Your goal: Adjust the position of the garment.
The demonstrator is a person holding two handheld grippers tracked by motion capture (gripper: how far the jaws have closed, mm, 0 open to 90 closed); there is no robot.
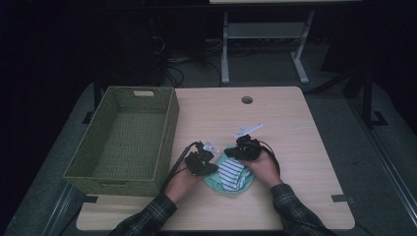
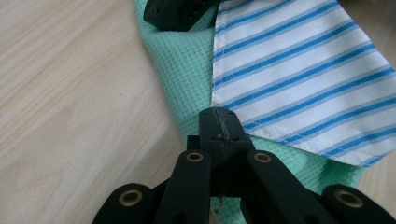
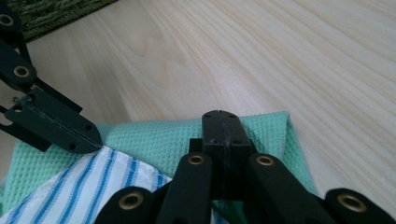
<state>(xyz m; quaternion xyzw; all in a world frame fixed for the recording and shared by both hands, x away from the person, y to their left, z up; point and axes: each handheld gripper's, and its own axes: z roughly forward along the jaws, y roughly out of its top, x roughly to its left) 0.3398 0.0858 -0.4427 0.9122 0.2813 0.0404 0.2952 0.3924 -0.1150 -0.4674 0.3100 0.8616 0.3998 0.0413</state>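
A mint-green waffle cloth (image 1: 212, 181) lies on the wooden table (image 1: 295, 147) near its front, with a blue-and-white striped cloth (image 1: 231, 173) on top of it. My left gripper (image 1: 206, 167) sits at the green cloth's left side. In the left gripper view its jaws (image 2: 219, 122) are shut, pinching the green cloth (image 2: 182, 84) right at the striped cloth's hem (image 2: 299, 70). My right gripper (image 1: 233, 152) is at the far edge. Its jaws (image 3: 222, 123) are shut on the green cloth (image 3: 154, 140), whose edge stands up a little. The left gripper (image 3: 88, 137) shows beside the striped cloth (image 3: 84, 186).
A green woven basket (image 1: 169, 123) with nothing in it stands on the table's left part, close to my left hand. Two small white objects (image 1: 247, 130) (image 1: 210, 146) lie just beyond the grippers. A round cable hole (image 1: 247, 100) is near the far edge.
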